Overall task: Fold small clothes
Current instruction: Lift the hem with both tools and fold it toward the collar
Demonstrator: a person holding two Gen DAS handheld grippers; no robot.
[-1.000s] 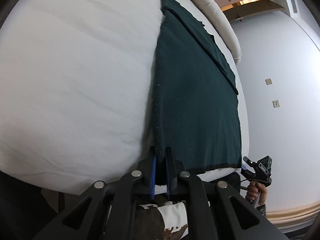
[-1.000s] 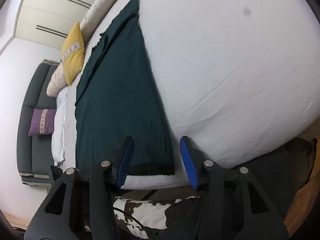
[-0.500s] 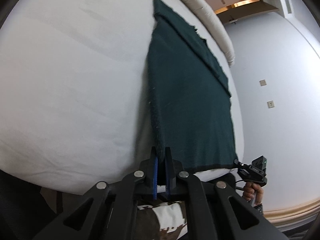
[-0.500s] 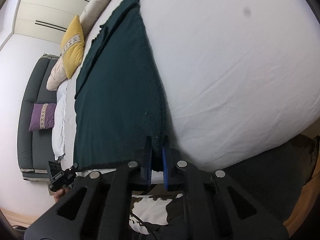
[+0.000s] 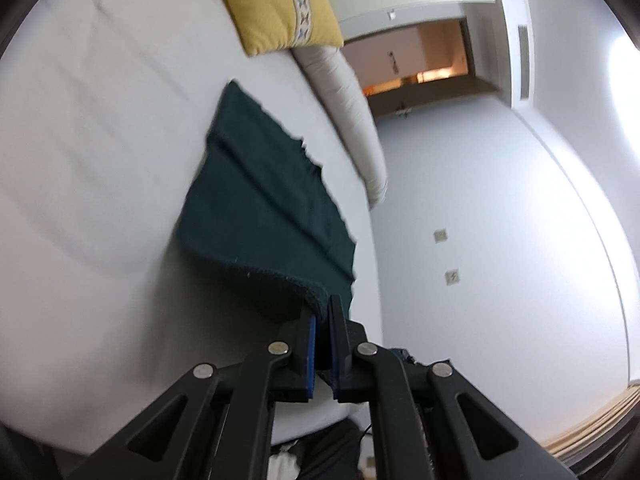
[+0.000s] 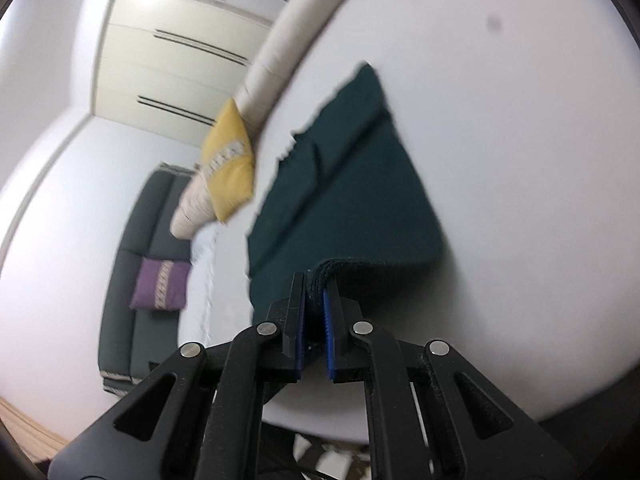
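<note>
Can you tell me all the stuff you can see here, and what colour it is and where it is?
dark green cloth: one, dark green, lying on the bed, its near edge lifted by both grippers
bed: one, white sheet, fills most of both views
long bolster: one, cream, along the far edge of the bed
yellow cushion: one, yellow with a patterned stripe, at the far end of the bed by the bolster
sofa: one, dark grey, beside the bed against the wall
purple cushion: one, purple with a pale stripe, on the sofa
wardrobe: one, cream doors, far wall
left gripper: one, black with blue pads, shut on the cloth
right gripper: one, black with blue pads, shut on the cloth
</note>
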